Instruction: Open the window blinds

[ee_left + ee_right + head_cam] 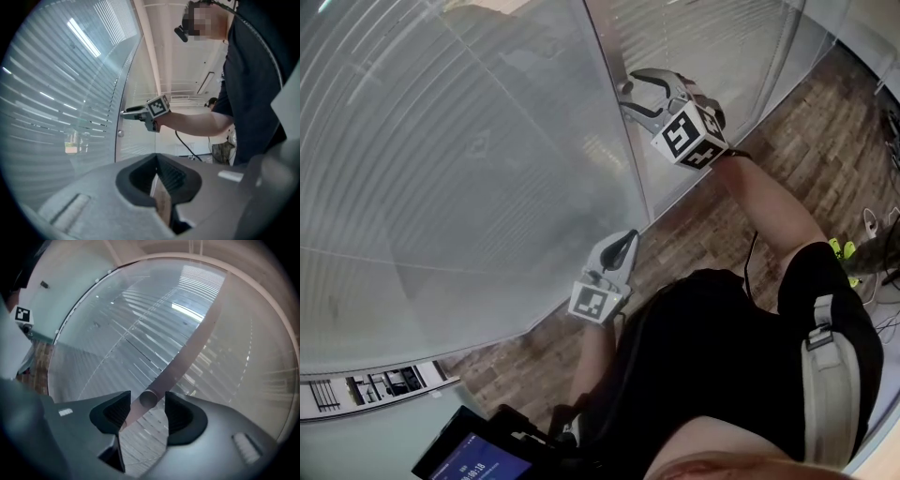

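Glossy glass pane [469, 187], matt wood-grain floor [825, 141]

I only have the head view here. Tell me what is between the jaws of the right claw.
Observer: In the right gripper view, a small round knob on the partition's post stands between the jaws of the right claw. The jaws are apart and not pressing it.
Operator: Now report the left claw.
Observer: Its own view shows the left claw shut, with nothing between the jaws.
Operator: Give me the slats.
Observer: In the left gripper view, narrow bright gaps show between the slats.
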